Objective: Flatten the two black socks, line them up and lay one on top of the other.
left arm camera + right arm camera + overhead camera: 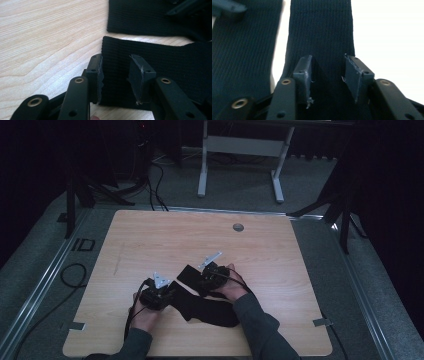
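Dim workroom, grey carpet, a white desk frame (240,150) at the back; pale wood-grain table (150,235) bearing the work. Item: black ribbed socks (205,307), apparently two, lying flat and partly overlapped in a bent strip between the two hand-held tools. Left gripper (167,292): jaws spread, pads standing either side of a sock cuff (120,57), the fabric lying flat under and ahead of the tips, its corner just beyond the left-hand pad (96,72); nothing pinched. A second sock band (140,17) lies farther ahead of this gripper, a sliver of table between the two. Right gripper (200,279): jaws likewise spread, straddling a sock leg (322,32) that runs straight away from the tips, lengthwise along the tool's line; another stretch of sock (242,50) lies just to its left. Pads (303,75) appear to rest at or near the knit, whether touching cannot be told. Step in hand, by judgement: taking hold of the socks at cuff and leg to straighten or pair them. Handling note: lower each gripper until the pads press into the knit, then close slowly so a fold of cloth gathers between them; take one layer only, near the edge, and lift both ends evenly, since limp fabric slips from a shallow bite and drags its neighbour.
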Demonstrator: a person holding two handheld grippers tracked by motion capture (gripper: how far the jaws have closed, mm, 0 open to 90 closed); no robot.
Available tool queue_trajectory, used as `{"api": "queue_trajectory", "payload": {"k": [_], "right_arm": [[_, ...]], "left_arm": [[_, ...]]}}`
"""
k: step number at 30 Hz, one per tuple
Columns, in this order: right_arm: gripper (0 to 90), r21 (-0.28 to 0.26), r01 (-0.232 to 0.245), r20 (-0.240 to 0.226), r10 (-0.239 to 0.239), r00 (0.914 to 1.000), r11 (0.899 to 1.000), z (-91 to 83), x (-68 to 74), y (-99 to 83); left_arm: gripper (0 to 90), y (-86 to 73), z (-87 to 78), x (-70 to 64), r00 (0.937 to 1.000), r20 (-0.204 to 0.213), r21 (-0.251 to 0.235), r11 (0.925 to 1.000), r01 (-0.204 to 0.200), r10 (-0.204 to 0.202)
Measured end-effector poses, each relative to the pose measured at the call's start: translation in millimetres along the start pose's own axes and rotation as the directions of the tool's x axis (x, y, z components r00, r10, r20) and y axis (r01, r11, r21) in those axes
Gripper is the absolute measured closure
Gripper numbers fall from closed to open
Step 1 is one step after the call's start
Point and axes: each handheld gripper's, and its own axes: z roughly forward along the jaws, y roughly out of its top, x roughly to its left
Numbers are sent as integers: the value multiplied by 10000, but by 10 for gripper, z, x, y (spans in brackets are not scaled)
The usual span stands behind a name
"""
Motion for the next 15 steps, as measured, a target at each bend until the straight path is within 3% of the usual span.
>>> {"api": "queue_trajectory", "payload": {"k": [1, 3, 5, 8, 10, 11, 15], "right_arm": [[635, -188, -545, 262, 550, 9981, 9983, 12, 12, 0], [653, -249, -677, 343, 685, 9971, 9974, 15, 14, -1], [776, -461, -1029, 569, 1054, 9928, 9936, 20, 20, -13], [809, -499, -1129, 584, 1158, 9916, 9924, 20, 15, -17], [840, -604, -1576, 442, 1604, 9861, 9857, 8, -24, -26], [840, -604, -1576, 442, 1604, 9861, 9857, 8, -24, -26], [842, -1003, -1803, 328, 1844, 9823, 9785, -113, -5, -13]], "left_arm": [[638, 0, 1, -1, 10000, -3, -4, 10000, -1, 1], [638, 0, 1, -2, 10000, -1, -9, 10000, 6, -6], [638, 0, 1, -1, 10000, 4, -9, 10000, 8, -8], [638, 0, 1, -1, 10000, 8, -11, 10000, 9, -9], [638, -2, 1, 0, 10000, 24, -21, 10000, 13, -13], [638, -2, 1, 0, 10000, 24, -21, 10000, 13, -13], [638, -2, 2, 1, 10000, 32, -24, 10000, 14, -14]]}}
